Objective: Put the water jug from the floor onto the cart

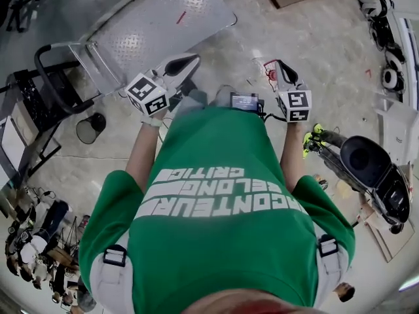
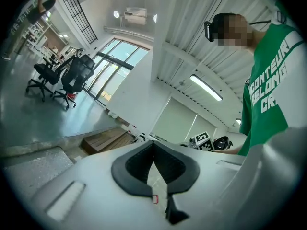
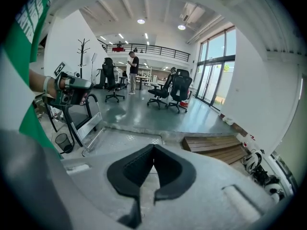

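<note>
Head view: left gripper (image 1: pixel 188 61) hovers at the near edge of the cart (image 1: pixel 157 25), right gripper (image 1: pixel 278 67) just right of the cart, over the floor (image 1: pixel 314 38). Left gripper view has its jaws pressed together, empty. Right gripper view, same story, plus office chairs (image 3: pixel 177 87) beyond the cart.

Green tee (image 1: pixel 216 169) w/ white lettering; grey shoulder straps (image 1: pixel 108 280), black buckles (image 1: pixel 114 256). L gripper (image 1: pixel 190 61) & R gripper (image 1: pixel 278 65) white, b&w marker cubes (image 1: pixel 147 95).
</note>
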Motion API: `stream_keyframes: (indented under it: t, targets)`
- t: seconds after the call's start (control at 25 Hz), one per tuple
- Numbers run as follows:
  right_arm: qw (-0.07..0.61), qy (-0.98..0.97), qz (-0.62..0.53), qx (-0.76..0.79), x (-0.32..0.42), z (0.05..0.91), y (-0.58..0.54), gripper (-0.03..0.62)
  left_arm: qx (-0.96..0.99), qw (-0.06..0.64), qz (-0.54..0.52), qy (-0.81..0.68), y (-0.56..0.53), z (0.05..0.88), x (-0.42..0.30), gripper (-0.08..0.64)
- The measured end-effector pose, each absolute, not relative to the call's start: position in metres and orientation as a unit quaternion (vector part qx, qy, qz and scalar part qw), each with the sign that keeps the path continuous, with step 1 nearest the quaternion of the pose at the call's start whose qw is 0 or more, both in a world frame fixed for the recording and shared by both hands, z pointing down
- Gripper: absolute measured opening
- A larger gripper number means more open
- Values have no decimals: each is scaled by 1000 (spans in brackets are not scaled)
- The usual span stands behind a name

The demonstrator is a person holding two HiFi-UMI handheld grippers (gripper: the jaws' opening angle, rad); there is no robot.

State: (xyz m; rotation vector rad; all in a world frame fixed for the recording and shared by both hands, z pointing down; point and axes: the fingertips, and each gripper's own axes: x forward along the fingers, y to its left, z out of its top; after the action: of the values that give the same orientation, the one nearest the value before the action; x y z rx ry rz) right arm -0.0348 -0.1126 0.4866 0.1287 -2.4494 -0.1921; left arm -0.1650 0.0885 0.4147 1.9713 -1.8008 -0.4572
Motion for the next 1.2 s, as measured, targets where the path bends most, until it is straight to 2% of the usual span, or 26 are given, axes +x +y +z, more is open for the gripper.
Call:
stream_keyframes:
  t: [0.28,0.6,1.0,1.2]
  targets:
    - [339,-937,-67,50,-36,495,-138,-6,708,217,-146,-655,59,413,-173,15]
    - [323,-940,-52,96,-14,495,-179,-6,758,232,-115,-599,-2,415,-131,15]
    - [319,-897,27,306,129,488,-228,-6,865,227,-76,-440,-108,399,-63,15]
    - [327,-885,41,329,153,500,-230,-6,886,231,-52,-399,-131,406,-40,15]
